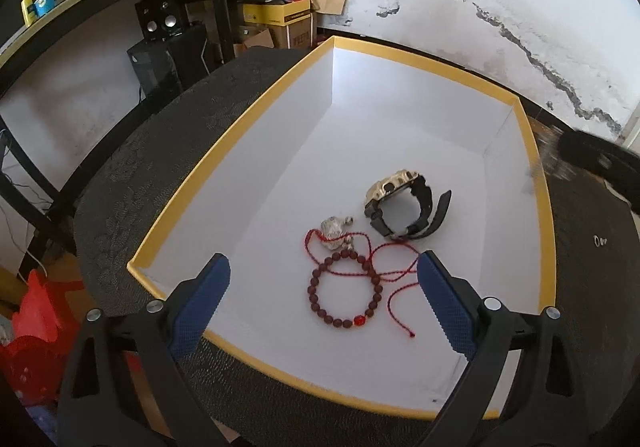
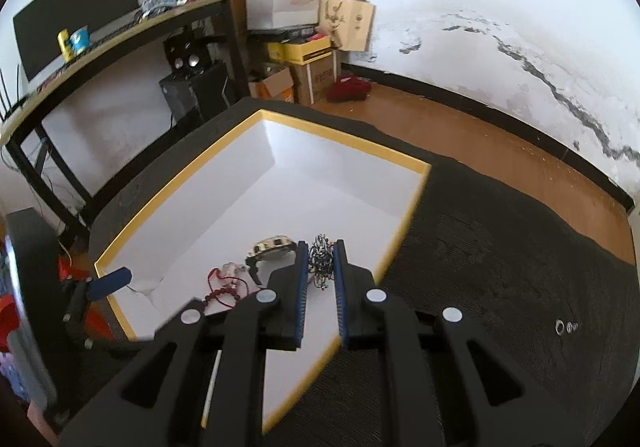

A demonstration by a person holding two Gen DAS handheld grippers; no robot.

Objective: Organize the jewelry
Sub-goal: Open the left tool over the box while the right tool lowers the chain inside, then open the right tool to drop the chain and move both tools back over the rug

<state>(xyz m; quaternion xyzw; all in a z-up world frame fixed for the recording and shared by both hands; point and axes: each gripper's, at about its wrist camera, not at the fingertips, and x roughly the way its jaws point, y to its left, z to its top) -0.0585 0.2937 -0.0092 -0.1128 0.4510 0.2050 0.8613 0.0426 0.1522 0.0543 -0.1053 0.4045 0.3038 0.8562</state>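
A white box with a yellow rim (image 1: 538, 183) sits on a dark cloth. Inside lie a gold-faced black watch (image 1: 400, 203), a dark red bead bracelet (image 1: 344, 291), and a silver pendant on a red cord (image 1: 334, 233). My left gripper (image 1: 324, 299) is open and empty above the box's near edge, over the bracelet. My right gripper (image 2: 322, 267) is shut on a bunched silver and black chain (image 2: 322, 261) and holds it above the box (image 2: 404, 219), near the watch (image 2: 272, 247). The right gripper shows blurred at the right edge of the left wrist view (image 1: 592, 163).
Two small silver earrings (image 2: 566, 327) lie on the dark cloth right of the box; they also show in the left wrist view (image 1: 600, 241). A desk with a monitor, speakers and cardboard boxes stands behind at the left. Wooden floor and a stained wall lie beyond.
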